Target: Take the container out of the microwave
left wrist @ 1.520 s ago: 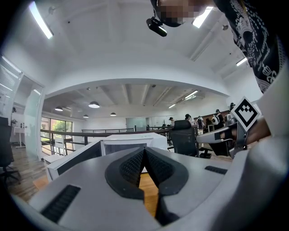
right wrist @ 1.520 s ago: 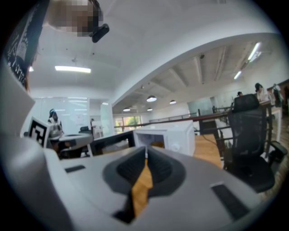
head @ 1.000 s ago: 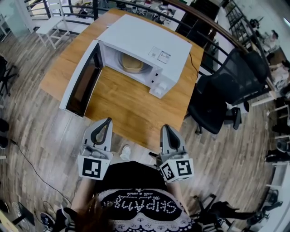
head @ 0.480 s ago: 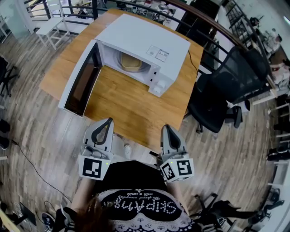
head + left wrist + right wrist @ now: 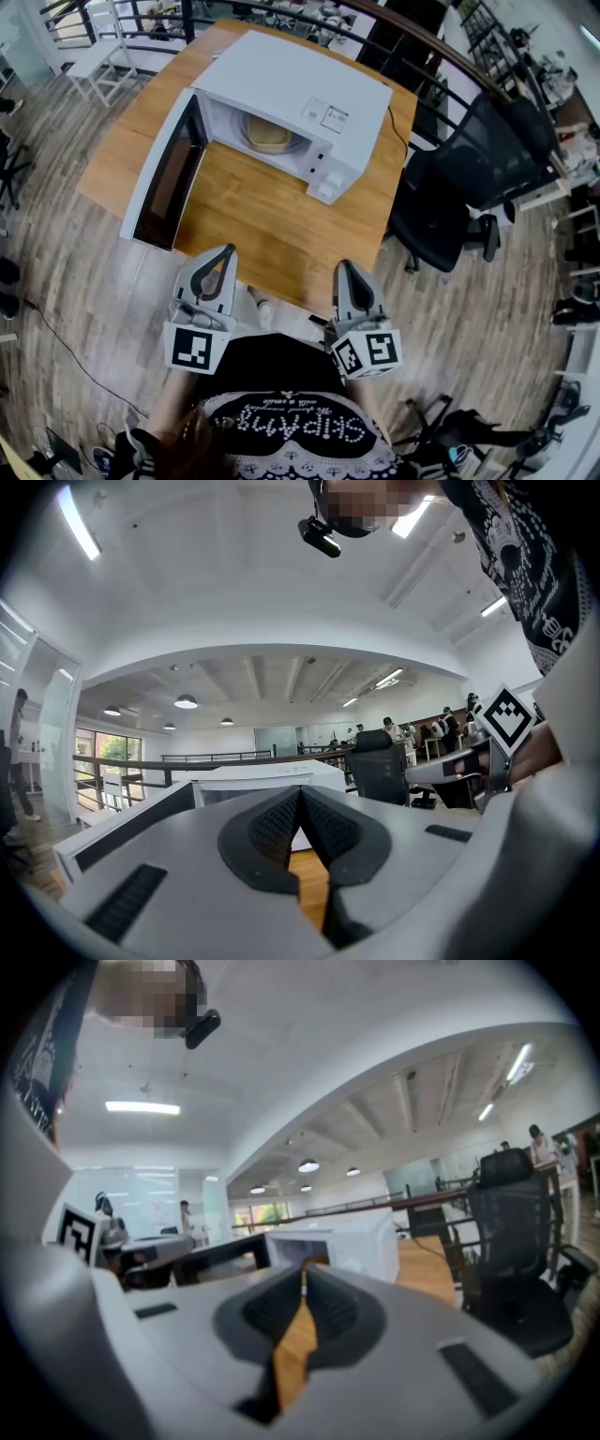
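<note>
The left gripper (image 5: 223,250) was clenched shut with nothing in it; in the left gripper view its two dark pads (image 5: 281,822) met at the tips, with only a wedge of wood showing below them. The right gripper (image 5: 344,266) was likewise closed and empty – in its own view the right gripper (image 5: 303,1281) showed its tips together over a narrow strip of tabletop. Both were held side by side, near each other, just off the near edge of the table (image 5: 272,225), pointing toward 12 o'clock in the head view, each with its marker cube at the 6 o'clock end, against the person's black printed shirt (image 5: 281,427).

Beyond them, at 12 o'clock on the wooden table, stood the white microwave (image 5: 300,89). Its door (image 5: 161,178) was swung fully open, reaching toward 10 o'clock from the left gripper. Inside the lit cavity sat the container (image 5: 266,134) (pale tan and rounded, only partly visible under the top of the oven), well apart from both grippers. The control knobs sat on the front at the cavity's 4 o'clock side.

Further out, a black office chair (image 5: 469,178) stood on the plank floor at 2 o'clock from the right gripper, and a white chair (image 5: 98,52) at 11 o'clock – past the table's far corner.
</note>
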`<state>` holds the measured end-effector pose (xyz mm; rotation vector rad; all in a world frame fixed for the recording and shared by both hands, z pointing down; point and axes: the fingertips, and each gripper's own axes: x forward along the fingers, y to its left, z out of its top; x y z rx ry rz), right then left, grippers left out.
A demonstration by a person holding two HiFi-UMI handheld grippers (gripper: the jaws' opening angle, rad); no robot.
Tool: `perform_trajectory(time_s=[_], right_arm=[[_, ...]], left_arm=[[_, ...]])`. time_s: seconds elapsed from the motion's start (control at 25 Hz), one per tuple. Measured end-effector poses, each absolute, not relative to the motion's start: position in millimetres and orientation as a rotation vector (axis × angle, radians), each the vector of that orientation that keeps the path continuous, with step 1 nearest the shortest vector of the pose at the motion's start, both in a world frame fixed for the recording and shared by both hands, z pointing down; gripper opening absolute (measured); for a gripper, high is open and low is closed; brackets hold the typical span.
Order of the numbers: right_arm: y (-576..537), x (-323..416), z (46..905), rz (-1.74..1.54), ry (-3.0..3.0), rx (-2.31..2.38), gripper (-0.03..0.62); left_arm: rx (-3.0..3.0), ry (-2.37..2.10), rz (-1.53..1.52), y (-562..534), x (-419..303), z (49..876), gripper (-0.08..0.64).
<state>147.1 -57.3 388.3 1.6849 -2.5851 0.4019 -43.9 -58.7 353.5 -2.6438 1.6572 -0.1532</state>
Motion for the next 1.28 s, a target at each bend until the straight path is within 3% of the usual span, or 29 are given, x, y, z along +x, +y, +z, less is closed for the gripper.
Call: perform_trajectory(time_s=[0.68,1.28], right_arm=[[-136.0,85.0,372.1,0.414,-2.529,1.78,0.037],[-145.2,79.7,391.6,0.47,-2.387,1.929,0.036]], left_arm=[[-2.745,1.565,-0.116,-149.5,-93.7,343.9,0.031],[-2.891,1.408,-0.132,-176.5,-95.7,364.3,0.031]])
